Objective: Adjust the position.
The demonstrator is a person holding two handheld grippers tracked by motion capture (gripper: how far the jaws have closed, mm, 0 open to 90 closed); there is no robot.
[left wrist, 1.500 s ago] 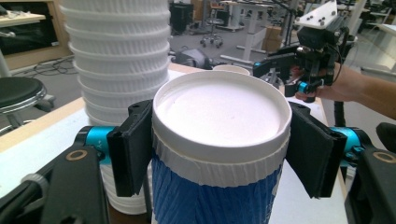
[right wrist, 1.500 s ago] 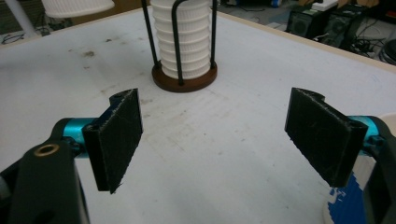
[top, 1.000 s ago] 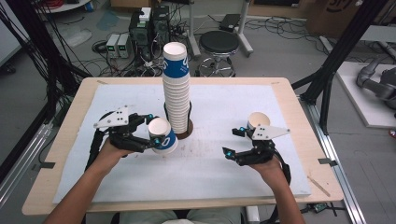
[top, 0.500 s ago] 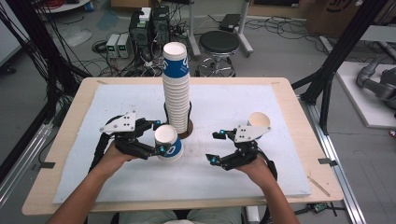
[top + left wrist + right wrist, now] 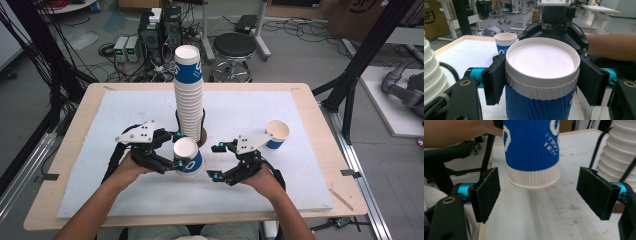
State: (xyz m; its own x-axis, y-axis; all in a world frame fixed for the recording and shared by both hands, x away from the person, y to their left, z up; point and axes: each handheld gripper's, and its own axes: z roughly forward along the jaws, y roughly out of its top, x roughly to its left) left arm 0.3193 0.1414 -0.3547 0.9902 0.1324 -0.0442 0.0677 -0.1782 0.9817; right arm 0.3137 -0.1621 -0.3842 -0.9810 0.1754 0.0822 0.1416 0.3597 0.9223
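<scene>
My left gripper [image 5: 181, 151] is shut on a blue-and-white paper cup [image 5: 189, 157] and holds it tilted above the mat, just in front of the tall cup stack [image 5: 189, 95]. In the left gripper view the cup [image 5: 541, 62] shows its white mouth, and both black pads [image 5: 495, 80] press on its sides. My right gripper [image 5: 215, 162] is open and points at the cup from the right, a little apart from it. In the right gripper view the cup's ribbed base [image 5: 534, 177] hangs just beyond the gap between the open pads [image 5: 487, 192].
A single upright cup [image 5: 276, 134] stands on the white mat [image 5: 115, 120] at the right, behind my right hand. The stack sits in a dark wire holder [image 5: 203, 134]. Wooden table edges [image 5: 75, 130] frame the mat. Cables and a stool lie beyond the far edge.
The left gripper has carried the cup to the right and slightly nearer. The right gripper has moved left toward the cup, away from the single cup. Neither gripper's jaws have visibly changed.
</scene>
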